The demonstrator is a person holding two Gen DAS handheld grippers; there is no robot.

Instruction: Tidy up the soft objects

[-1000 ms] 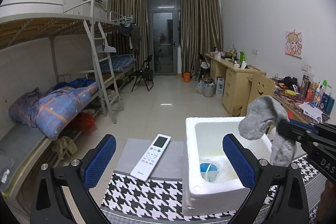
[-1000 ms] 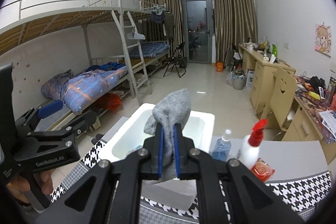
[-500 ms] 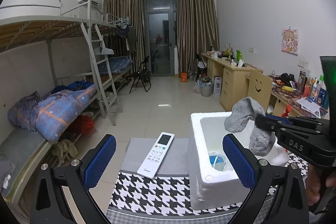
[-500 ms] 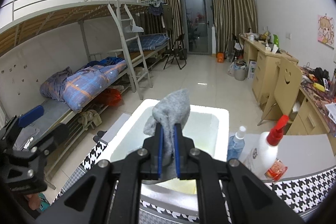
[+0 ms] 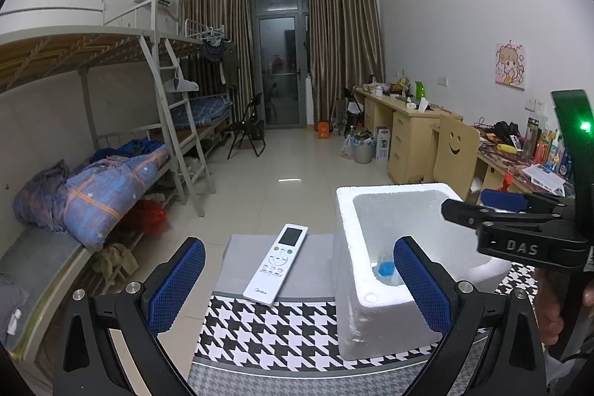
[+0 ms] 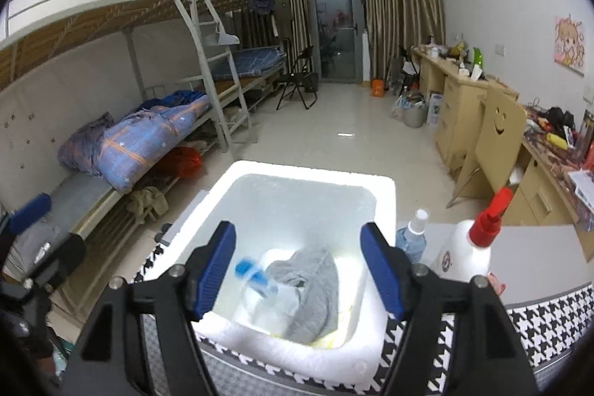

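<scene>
A grey sock (image 6: 310, 288) lies loose on the floor of the white foam box (image 6: 312, 173), next to a blue and white item (image 6: 252, 279). My right gripper (image 6: 299, 264) hovers over the box, its jaws opening, with nothing pressed between the blue pads. In the left wrist view the foam box (image 5: 352, 299) stands on the houndstooth cloth, and the right gripper (image 5: 479, 205) reaches over it from the right. My left gripper (image 5: 297, 282) stands open and empty in front of the box's left wall. From this view the sock is hidden inside the box.
A white remote control (image 5: 276, 264) lies on the grey mat left of the box. A clear bottle (image 6: 410, 236) and a white spray bottle with a red trigger (image 6: 467, 247) stand right of the box. Bunk beds line the left wall, desks the right.
The right gripper's jaws parted and the grey sock dropped from them into the foam box. The left gripper stayed put.
</scene>
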